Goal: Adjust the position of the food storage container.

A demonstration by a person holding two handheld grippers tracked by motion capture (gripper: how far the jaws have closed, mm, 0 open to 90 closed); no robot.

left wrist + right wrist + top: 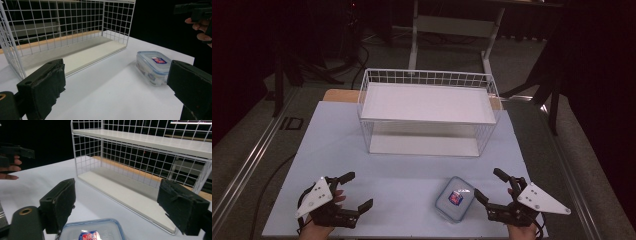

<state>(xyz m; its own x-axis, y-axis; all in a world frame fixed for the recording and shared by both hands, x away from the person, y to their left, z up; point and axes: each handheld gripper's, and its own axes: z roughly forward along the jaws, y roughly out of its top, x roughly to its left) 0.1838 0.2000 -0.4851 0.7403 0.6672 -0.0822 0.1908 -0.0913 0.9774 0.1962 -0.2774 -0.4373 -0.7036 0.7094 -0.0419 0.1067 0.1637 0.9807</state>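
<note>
A clear plastic food box (455, 199) with a blue-rimmed lid and a red-and-blue label lies on the pale table near its front edge, right of centre. In the left gripper view the box (153, 67) lies ahead to the right, and in the right gripper view the box (93, 230) sits just below and in front of the jaws. My left gripper (354, 191) rests at the front left, open and empty. To the right of the box is my right gripper (490, 184), also open with nothing between its pads. A white wire shelf rack (427, 111) stands at the middle back.
The rack has a white top shelf (428, 102) and a white bottom board (422, 145), open toward me. The table top (402, 175) lies bare between the rack and the grippers. Dark floor, cables and stands surround the table.
</note>
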